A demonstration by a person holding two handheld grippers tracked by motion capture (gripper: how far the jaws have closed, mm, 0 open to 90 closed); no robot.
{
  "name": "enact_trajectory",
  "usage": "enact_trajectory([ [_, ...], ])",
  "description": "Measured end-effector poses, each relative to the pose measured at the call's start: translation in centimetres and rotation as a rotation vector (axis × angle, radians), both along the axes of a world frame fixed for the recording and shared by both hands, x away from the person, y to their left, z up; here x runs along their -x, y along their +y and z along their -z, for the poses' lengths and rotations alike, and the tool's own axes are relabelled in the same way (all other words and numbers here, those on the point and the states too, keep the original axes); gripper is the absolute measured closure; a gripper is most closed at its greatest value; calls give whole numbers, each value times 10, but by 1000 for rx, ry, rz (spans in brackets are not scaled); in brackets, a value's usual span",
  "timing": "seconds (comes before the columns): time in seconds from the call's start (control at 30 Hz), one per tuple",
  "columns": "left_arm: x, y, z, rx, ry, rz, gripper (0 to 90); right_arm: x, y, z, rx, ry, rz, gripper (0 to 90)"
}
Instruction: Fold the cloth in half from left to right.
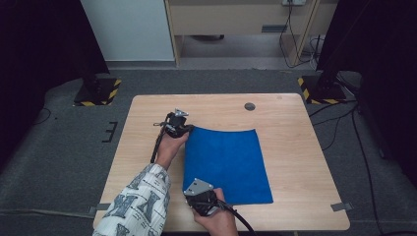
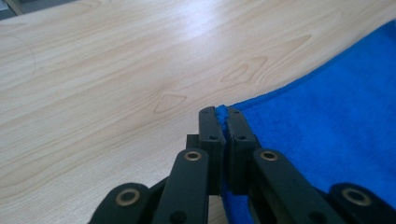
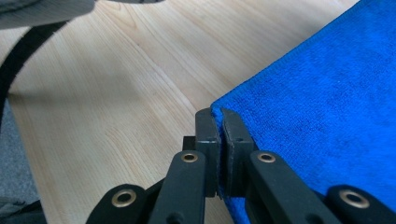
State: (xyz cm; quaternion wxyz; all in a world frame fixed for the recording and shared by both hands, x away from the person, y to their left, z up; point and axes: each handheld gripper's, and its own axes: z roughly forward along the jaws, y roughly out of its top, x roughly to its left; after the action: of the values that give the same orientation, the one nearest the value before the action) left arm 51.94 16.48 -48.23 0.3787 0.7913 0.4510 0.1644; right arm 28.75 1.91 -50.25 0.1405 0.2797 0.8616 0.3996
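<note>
- High view: one blue cloth [image 1: 227,164] lies flat on one wooden table [image 1: 290,147], right of centre. Two grippers, both at the cloth's left edge. Your left gripper [image 1: 183,129] is at the far-left corner, your right gripper [image 1: 193,192] at the near-left corner. One round dark cap [image 1: 250,106] is set in the tabletop near the far edge, apart from the cloth. One patterned sleeve [image 1: 140,201] covers your left forearm. No containers on the table.
- Left gripper view: your left gripper [image 2: 223,122] has its jaws together, clamped on the cloth [image 2: 327,126] corner; a thin strip of blue shows between the pads. The rest of the cloth spreads to the right on the table [image 2: 107,88].
- Right gripper view: your right gripper [image 3: 218,122] is likewise pinched onto a cloth [image 3: 322,102] corner, jaws pressed together with blue fabric between them. One black cable [image 3: 18,58] curves in at the upper left over the table [image 3: 121,93].
</note>
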Motion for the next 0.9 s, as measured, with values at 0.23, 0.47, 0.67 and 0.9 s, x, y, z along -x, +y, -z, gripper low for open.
enact_trajectory([
  [0.23, 3, 4, -7, 2, -4, 0, 871, 5, 5, -9, -10, -19, 10, 874],
  [0.47, 2, 12, -9, 16, -1, -15, 871, 5, 11, -12, -14, -28, 24, 874],
  [0.67, 3, 15, -12, 24, 0, -18, 871, 4, 13, -11, -24, -24, 29, 874],
  [0.9, 8, 13, -19, 21, -12, -25, 871, 3, 14, -13, -56, -30, 20, 873],
])
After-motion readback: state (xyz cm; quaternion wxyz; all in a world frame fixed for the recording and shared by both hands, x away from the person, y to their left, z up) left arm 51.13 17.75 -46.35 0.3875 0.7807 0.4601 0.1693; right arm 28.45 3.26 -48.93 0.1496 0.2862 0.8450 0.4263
